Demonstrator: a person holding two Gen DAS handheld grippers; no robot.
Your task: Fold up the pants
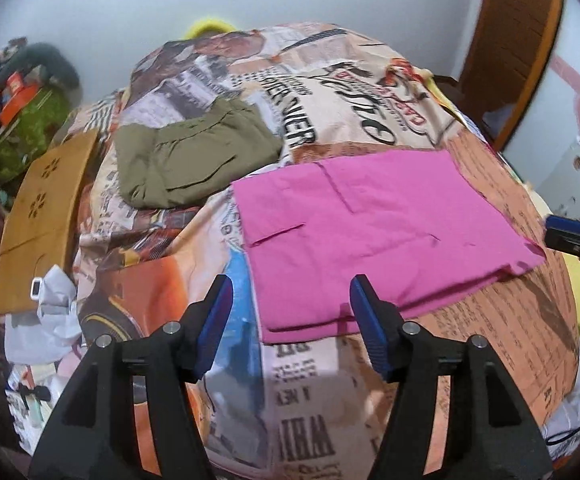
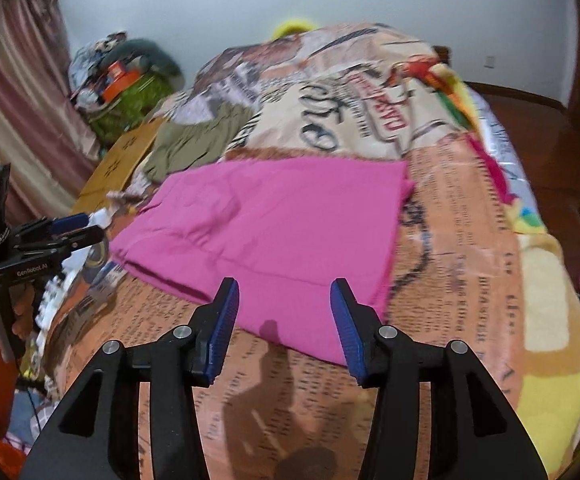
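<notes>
A: Where are the pink pants (image 1: 374,224)?

B: Folded flat into a rough rectangle on the bed (image 1: 502,320), on top of the newspaper-print bedspread, approx. mid-bed. Several layers show stacked at the near edge.

A: Left gripper (image 1: 290,300)?

B: Fingers (image 1: 220,320) spread wide apart, nothing btwn them. It hangs above the near-left corner of the pants, not touching the cloth. The right-hand pad sits over the pink edge in the left wrist view, the left-hand pad over bare bedspread.

A: Right gripper (image 2: 284,304)?

B: Same: fingers (image 2: 346,324) apart, holding nothing, above the near edge of the pants (image 2: 274,232). In the right wrist view the left gripper (image 2: 78,226) shows at the far left w/ the person's hand under it, off the pants' left side. The left wrist view catches the right gripper (image 1: 570,236) at the far right, beside the pants' right corner.

A: Anything else on the bed?

B: Olive-green garment (image 1: 194,160), folded, behind and left of the pants, apart from them. A tan cushion (image 1: 42,216) w/ cut-out flower shapes lies at the left edge; crumpled white plastic (image 1: 46,312) is near it.
</notes>
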